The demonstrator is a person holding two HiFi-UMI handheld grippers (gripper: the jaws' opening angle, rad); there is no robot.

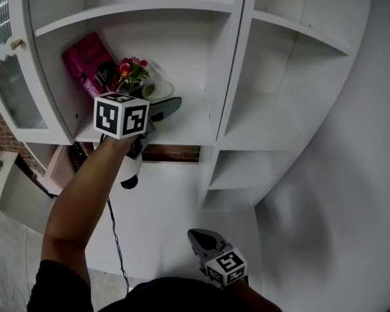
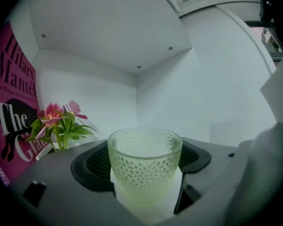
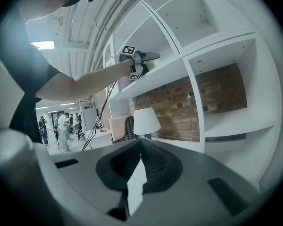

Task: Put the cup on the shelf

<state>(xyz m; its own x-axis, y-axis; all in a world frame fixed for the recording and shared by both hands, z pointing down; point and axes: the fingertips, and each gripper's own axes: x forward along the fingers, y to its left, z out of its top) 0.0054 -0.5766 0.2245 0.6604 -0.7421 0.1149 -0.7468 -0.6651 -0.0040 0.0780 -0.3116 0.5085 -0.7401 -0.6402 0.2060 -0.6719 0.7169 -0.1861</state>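
Pale green dimpled glass cup [image 2: 144,166], upright, clamped between the jaws of the left claw [image 1: 164,108] inside a shelf [image 1: 188,127] bay. Flowers [image 1: 132,71] and a pink book [image 1: 86,62] stand just left; bare board lies to the right. Right claw [image 3: 136,169] is low and well apart, jaws together, empty.

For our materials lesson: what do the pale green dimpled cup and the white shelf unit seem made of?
The pale green dimpled cup: probably frosted glass, possibly plastic; light glows through its honeycomb-textured wall. The white shelf unit: likely painted or laminated board; smooth, matte, with screw heads.
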